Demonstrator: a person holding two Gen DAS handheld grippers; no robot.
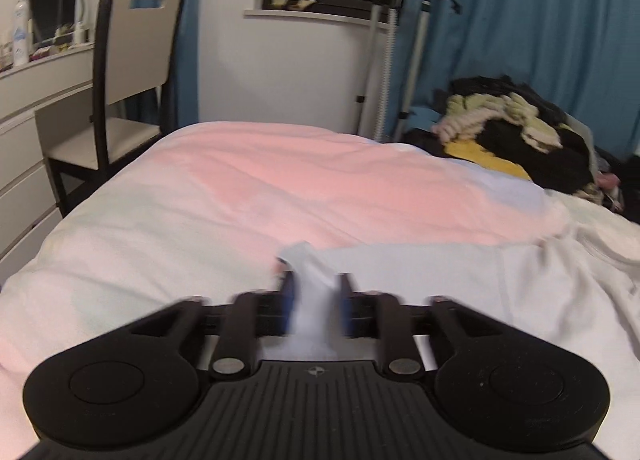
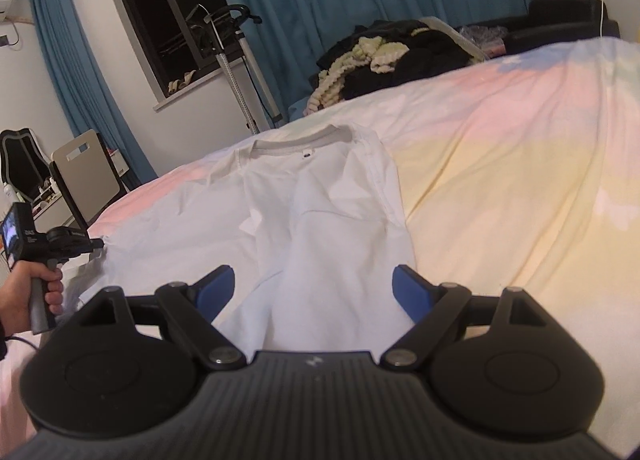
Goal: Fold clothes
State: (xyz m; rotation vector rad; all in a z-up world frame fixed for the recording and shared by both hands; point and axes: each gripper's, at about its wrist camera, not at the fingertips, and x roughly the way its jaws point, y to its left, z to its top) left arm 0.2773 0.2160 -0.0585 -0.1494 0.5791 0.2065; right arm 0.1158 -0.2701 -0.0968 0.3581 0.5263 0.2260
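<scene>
A white T-shirt [image 2: 320, 200] with a grey collar lies on the bed, collar toward the far side, its right side folded inward. My right gripper [image 2: 314, 288] hovers open over the shirt's near hem, blue pads spread on either side of the fabric. My left gripper [image 1: 316, 300] is shut on a bunched piece of the white T-shirt [image 1: 312, 292], pulled up between its blue pads. In the right wrist view the left gripper [image 2: 98, 244] is at the far left, held by a hand [image 2: 24, 296], pinching the shirt's left edge.
The bed [image 1: 280, 180] has a pastel pink, yellow and white cover. A pile of dark and cream clothes [image 1: 516, 128] sits at its far corner. A chair [image 1: 120, 80] and white dresser [image 1: 24, 120] stand left; a metal stand [image 1: 384, 60] and blue curtains [image 1: 540, 20] lie behind.
</scene>
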